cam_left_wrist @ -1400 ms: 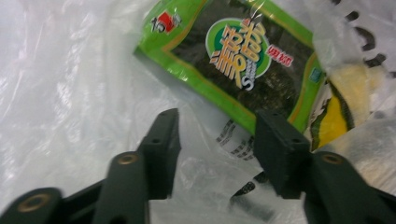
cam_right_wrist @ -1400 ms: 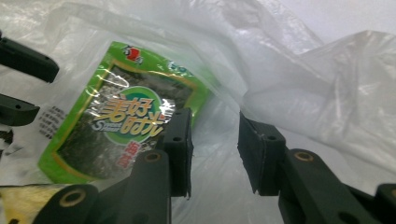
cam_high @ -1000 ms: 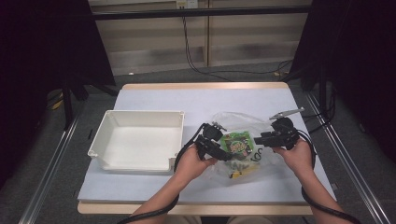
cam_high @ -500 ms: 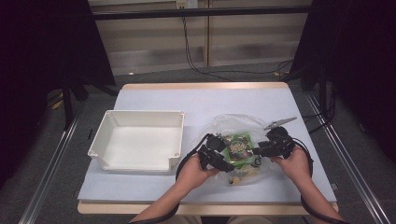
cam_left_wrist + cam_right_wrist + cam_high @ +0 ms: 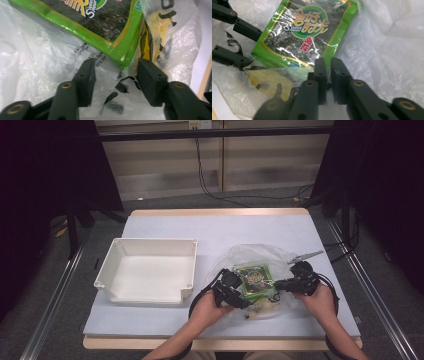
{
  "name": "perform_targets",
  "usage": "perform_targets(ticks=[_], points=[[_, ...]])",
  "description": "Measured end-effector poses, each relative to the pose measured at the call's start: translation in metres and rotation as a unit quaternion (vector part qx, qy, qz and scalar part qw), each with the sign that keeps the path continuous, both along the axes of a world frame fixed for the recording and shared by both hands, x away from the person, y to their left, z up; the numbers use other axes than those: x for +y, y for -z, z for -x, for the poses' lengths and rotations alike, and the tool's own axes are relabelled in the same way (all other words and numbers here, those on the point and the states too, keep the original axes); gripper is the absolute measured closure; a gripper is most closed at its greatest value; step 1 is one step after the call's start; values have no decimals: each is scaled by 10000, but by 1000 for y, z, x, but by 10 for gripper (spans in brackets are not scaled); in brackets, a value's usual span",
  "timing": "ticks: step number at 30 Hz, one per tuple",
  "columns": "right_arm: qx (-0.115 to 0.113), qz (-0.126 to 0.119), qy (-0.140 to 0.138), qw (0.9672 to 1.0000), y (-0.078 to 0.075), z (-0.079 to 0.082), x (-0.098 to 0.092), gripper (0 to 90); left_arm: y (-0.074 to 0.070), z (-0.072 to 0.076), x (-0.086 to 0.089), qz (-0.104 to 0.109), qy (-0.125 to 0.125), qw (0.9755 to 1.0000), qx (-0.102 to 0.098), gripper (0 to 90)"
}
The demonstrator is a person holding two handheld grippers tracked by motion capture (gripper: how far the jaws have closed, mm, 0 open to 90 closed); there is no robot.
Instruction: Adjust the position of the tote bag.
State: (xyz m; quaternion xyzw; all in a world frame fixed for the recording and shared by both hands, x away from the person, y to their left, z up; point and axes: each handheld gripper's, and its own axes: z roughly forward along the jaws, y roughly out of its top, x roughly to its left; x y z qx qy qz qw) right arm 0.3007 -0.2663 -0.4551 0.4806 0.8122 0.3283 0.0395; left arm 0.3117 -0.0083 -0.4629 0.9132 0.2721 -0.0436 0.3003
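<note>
A clear plastic bag (image 5: 252, 256) lies on the table with a green seaweed snack packet (image 5: 255, 277) and a yellow item (image 5: 269, 80) inside. My left gripper (image 5: 247, 301) is at the bag's near left. Its jaws have just been closing but still stand apart, with bag film (image 5: 37, 62) and the packet's corner (image 5: 120, 56) between them and the pads clear. My right gripper (image 5: 276, 285) comes in from the right. Its jaws (image 5: 328, 62) have just closed to a thin slit, pinching bag film just below the packet (image 5: 307, 32).
A white empty bin (image 5: 152, 241) stands on the left of the pale table (image 5: 220, 227), a hand's width from the bag. Black poles and cables flank the table. The left gripper (image 5: 255, 47) appears at the upper left of the right gripper view.
Both hands have sunk and come slightly nearer the front edge, with the bag settling lower. The right jaws went from apart to nearly together, and the left jaws narrowed.
</note>
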Motion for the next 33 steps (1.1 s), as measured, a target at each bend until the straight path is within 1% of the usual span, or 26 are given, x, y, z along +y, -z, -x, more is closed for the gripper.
perform_targets(ticks=[1, 2, 3, 4, 5, 6, 7, 8, 9, 10, 12, 13, 14, 15, 17, 18, 20, 23, 24, 25, 26, 27, 28, 30, 32, 33], points=[[-1, -17, -17, 10000, 0, -1, 0, 882, 1, -1, 1, 34, -22, 10000, -12, 580], [-5, -40, 2, 10000, 0, -2, 1, 890, 1, -2, 1, 21, -11, 10000, -23, 601], [-16, -22, 8, 10000, 0, -3, 1, 894, 1, -3, 1, 45, -74, 10000, -39, 619], [-45, -39, 31, 10000, 0, -4, 1, 897, 1, -4, 1, -7, -74, 9999, -111, 638], [-33, -45, 45, 10000, 1, -5, 1, 899, 1, -6, 0, 10, -150, 9998, -118, 643], [-24, -67, 63, 10000, 1, -8, 1, 900, 2, -8, -1, -2, -151, 9998, -126, 646], [-46, -110, 98, 9999, 1, -10, 1, 900, 2, -10, -2, -6, -247, 9995, -187, 647], [-67, -109, 118, 9998, 1, -12, 1, 899, 2, -14, -2, -23, -241, 9995, -208, 646], [-52, -112, 118, 9999, 2, -15, 1, 899, 1, -16, -2, -21, -285, 9995, -135, 649], [-94, -136, 152, 9997, 1, -17, 1, 898, 1, -17, -2, -31, -275, 9995, -161, 649], [-151, -167, 121, 9997, -1, -18, 1, 888, 1, -16, -2, 19, -291, 9995, -116, 648], [-148, -172, 83, 9997, -3, -16, 1, 886, 1, -15, -1, 34, -243, 9997, -81, 648], [-163, -181, 58, 9997, -4, -14, 1, 886, 2, -14, 0, 67, -251, 9997, -48, 652], [-162, -186, 21, 9997, -4, -11, 0, 886, 2, -13, 0, 66, -230, 9997, -88, 654], [-155, -191, -8, 9997, -4, -5, -1, 885, 2, -13, 1, 88, -251, 9996, -73, 661], [-136, -179, -67, 9997, -3, -2, -3, 889, 2, -13, 0, 74, -260, 9996, -50, 663], [-46, -118, -66, 9999, 0, 4, -4, 893, 2, -13, 0, 71, -261, 9996, -44, 662], [34, -132, -77, 9999, 7, 10, -8, 895, 2, -13, 0, 64, -248, 9997, -62, 658], [39, -100, -80, 9999, 10, 11, -8, 895, 2, -14, 0, 80, -263, 9996, -35, 658], [68, -119, -68, 9999, 12, 11, -9, 896, 2, -14, 1, 71, -253, 9996, -33, 660], [94, -84, -88, 9999, 15, 11, -9, 897, 2, -14, 1, 93, -268, 9996, -48, 661], [99, -39, -82, 9999, 16, 10, -10, 898, 2, -13, 1, 53, -270, 9996, -94, 675], [72, -91, -75, 9999, 18, 9, -10, 898, 2, -13, 2, 10, -244, 9997, -99, 696], [62, -49, -36, 10000, 18, 9, -12, 899, 2, -12, 3, -2, -229, 9997, -87, 740], [57, -24, -29, 10000, 18, 9, -12, 900, 2, -13, 5, 18, -225, 9997, -56, 765], [40, -11, 7, 10000, 18, 9, -13, 899, 2, -13, 6, -14, -207, 9998, -48, 776]])
